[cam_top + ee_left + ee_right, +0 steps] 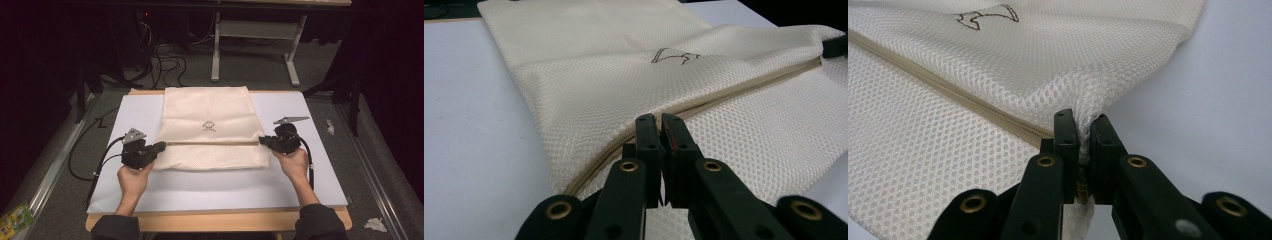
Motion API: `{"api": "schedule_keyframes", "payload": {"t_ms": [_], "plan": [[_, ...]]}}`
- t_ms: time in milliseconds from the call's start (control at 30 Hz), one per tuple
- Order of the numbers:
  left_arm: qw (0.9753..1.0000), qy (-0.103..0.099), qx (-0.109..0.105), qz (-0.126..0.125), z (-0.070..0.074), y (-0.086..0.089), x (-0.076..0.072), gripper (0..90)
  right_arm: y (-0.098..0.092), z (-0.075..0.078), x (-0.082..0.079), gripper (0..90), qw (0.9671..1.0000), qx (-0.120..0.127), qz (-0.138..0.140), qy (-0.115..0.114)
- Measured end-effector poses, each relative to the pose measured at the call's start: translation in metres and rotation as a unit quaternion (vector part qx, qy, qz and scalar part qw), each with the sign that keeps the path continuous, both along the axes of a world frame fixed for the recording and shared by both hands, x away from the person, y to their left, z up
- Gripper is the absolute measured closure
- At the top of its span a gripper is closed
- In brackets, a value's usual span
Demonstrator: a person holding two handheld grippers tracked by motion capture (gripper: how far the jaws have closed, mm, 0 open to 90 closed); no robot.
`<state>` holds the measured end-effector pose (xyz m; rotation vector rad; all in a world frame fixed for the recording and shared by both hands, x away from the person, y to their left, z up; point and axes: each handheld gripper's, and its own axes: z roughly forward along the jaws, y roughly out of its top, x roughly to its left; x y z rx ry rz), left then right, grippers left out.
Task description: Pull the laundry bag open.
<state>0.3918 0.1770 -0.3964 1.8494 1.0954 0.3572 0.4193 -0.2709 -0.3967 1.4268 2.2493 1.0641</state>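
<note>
You've got a cream mesh laundry bag (207, 127) lying flat on the white board (135, 190), pretty much dead center, with its far end running up toward 12 o'clock. A zipper (215, 143) crosses it side to side, and there's a small dark logo (209, 126) printed just above that line, toward 12.

Your left gripper (161, 146) is at the bag's 9 o'clock edge, right at the zipper end. In the left gripper view, the jaws are squeezed almost together with only a sliver of gap, sitting on the mesh (724, 135) where the zipper (704, 102) track curves in. Looks like they're pinching the fabric there, though the actual bite is tucked behind the jaw tips, so I can't swear to how much cloth is in it.

Your right gripper (263, 141) is at the 3 o'clock edge, same zipper line. The right gripper view is clearer: the jaws are clamped down on a bunched fold of mesh (1083, 112) at the bag's corner, with fabric visibly wedged between them and the zipper (948, 92) running off toward 10 o'clock.

Both your hands sit at about 6 o'clock from their grippers, and the bag's edge is lifted slightly at the right pinch.
</note>
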Motion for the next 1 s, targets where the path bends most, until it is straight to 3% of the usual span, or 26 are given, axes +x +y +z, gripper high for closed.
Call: {"api": "schedule_keyframes", "payload": {"t_ms": [567,1000], "plan": [[0.9998,-0.001,-0.01,0.019,0.002,0.019,0.0,87.5,-0.008,-0.001,0.003,86.3,0.9997,-0.015,-0.018,0.001],[0.9995,-0.005,-0.001,0.032,0.002,0.024,-0.001,87.5,-0.01,0.005,0.004,86.3,0.9994,-0.017,-0.027,-0.012]]}}
